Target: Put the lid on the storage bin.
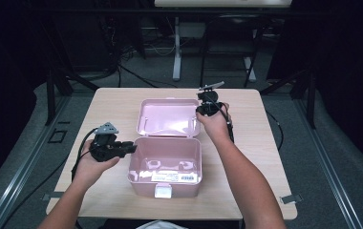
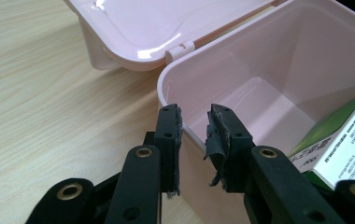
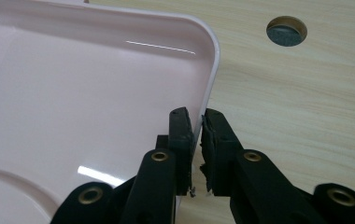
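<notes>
Wooden table (image 1: 108, 102): left gripper (image 2: 194, 123) straddles the box (image 1: 166, 164) wall at nine o'clock unclamped; right gripper (image 3: 198, 128), pinching the lid (image 1: 167, 118) edge at three o'clock, should swing it closed gently.

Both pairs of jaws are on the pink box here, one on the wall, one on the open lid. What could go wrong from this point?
1. The right gripper pinches only the thin lid edge near a corner; it may slip off as the lid swings.
2. The left gripper's jaws straddle the pink box wall with a visible gap, so the box could shift.
3. Closing the lid could trap those jaws.
</notes>
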{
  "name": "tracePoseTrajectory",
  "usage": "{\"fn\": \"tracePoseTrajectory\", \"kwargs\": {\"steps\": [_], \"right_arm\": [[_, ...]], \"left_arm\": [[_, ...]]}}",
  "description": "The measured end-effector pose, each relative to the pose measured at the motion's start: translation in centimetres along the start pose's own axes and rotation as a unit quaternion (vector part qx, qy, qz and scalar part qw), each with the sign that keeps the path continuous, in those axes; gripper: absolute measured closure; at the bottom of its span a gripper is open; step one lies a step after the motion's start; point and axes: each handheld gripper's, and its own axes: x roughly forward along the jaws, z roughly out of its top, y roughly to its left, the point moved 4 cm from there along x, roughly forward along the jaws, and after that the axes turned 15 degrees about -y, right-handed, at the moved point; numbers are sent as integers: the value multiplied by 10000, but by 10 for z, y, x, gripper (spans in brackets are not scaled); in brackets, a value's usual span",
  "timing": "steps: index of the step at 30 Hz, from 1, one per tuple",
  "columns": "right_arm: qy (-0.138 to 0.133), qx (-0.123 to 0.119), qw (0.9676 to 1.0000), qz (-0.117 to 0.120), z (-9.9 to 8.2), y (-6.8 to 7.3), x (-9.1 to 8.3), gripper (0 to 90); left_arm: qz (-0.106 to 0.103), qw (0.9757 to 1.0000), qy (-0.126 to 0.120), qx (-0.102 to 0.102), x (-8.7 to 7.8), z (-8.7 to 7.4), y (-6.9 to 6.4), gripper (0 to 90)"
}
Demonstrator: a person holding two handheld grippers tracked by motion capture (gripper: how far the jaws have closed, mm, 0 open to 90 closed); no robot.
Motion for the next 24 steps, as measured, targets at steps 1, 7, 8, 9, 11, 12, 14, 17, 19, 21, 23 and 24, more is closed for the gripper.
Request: {"fn": "tracePoseTrajectory", "kwargs": {"steps": [1,7,8,9,11,12,14,17,19,21,23,24], "right_arm": [[-34,1,10000,12,1,0,-1,827],[-138,-21,9999,90,6,1,-12,831],[-158,-29,9998,94,6,1,-13,832],[-197,-27,9997,103,7,2,-15,833],[-219,-37,9997,119,9,2,-19,835],[-271,-44,9995,142,10,3,-22,837],[-305,-63,9994,153,11,3,-25,839],[-351,-95,9992,169,12,4,-29,841],[-372,-91,9991,187,12,4,-30,842],[-410,-111,9989,200,13,5,-34,843],[-416,-117,9988,210,14,6,-35,844],[-442,-148,9986,235,15,6,-38,845]], "left_arm": [[-2,10000,2,2,0,0,0,736],[3,10000,0,0,0,0,0,736],[3,10000,-2,-1,0,0,0,735],[4,10000,-2,-2,0,0,0,736],[3,10000,0,-3,0,0,0,736],[5,10000,-1,-4,0,0,0,736],[7,10000,1,-3,0,0,0,736],[9,10000,1,-5,0,0,0,736],[9,10000,1,-4,0,0,0,736],[7,10000,3,-2,0,0,0,736],[6,10000,2,-5,0,0,0,736],[7,10000,1,-5,0,0,0,736]]}}
